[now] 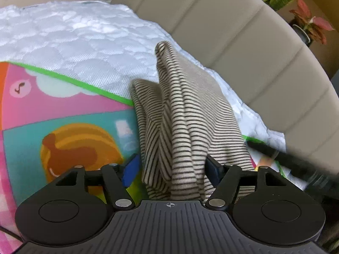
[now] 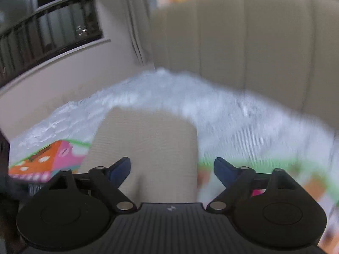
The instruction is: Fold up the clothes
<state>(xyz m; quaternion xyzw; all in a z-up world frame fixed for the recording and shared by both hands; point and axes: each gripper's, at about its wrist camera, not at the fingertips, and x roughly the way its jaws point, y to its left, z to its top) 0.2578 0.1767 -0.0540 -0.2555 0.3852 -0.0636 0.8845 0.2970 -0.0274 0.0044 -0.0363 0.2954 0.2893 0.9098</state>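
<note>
Both hands lift the striped garment off the bed to fold it.

The bed (image 1: 84, 42) in its white quilted cover carries a bright play mat (image 1: 63, 116), a flat base for folding. The striped top (image 1: 186, 116) hangs in doubled layers above the mat's edge, raised so the fold can fall straight. My left gripper (image 1: 171, 169) has the cloth bunched between its blue fingers (image 1: 130, 169), set fairly wide yet filled with fabric. My right gripper (image 2: 172, 169) is blurred; the top's beige cloth runs between its wide fingers, but whether they pinch it I cannot tell.
</note>
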